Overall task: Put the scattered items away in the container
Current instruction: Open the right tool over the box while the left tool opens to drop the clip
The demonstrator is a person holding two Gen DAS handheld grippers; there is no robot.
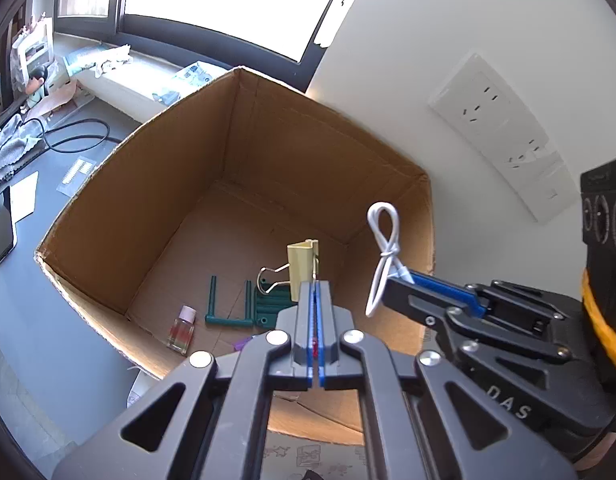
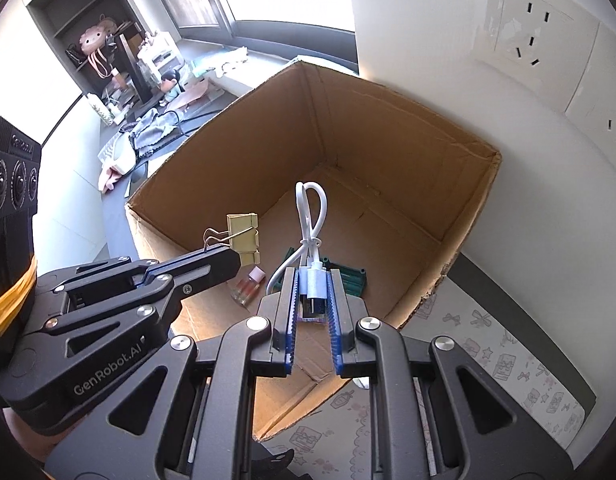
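Item 1. Open brown corrugated cardboard box point(image 1: 236, 184), standing on the grey desk point(image 1: 48, 328) against the white wall point(image 1: 448, 40); the container, top flaps gone or folded out so both grippers can reach in from above.

Item 2. Pale yellow metal binder clip with wire handles point(image 1: 302, 270), pinched at one wire handle by the left gripper point(image 1: 315, 292), whose blue-lined fingers are clenched nearly flat together. It hangs over the box interior, above the floor, not touching it; judged ready for release.

Item 3. Short white USB cable tied in a loop point(image 2: 310, 236), grasped at its silver plug by the right gripper point(image 2: 313, 292). The loop stands upward, clear of the fingers, over the box's near half.

Item 4. Already on the box floor: dark green plastic bracket pieces point(image 1: 244, 308) and a small clear glass bottle with a pinkish cap point(image 1: 182, 328), lying near the front wall, presumably dropped there.

Item 5. Task standing: judged well along, two pieces held, awaiting drop.
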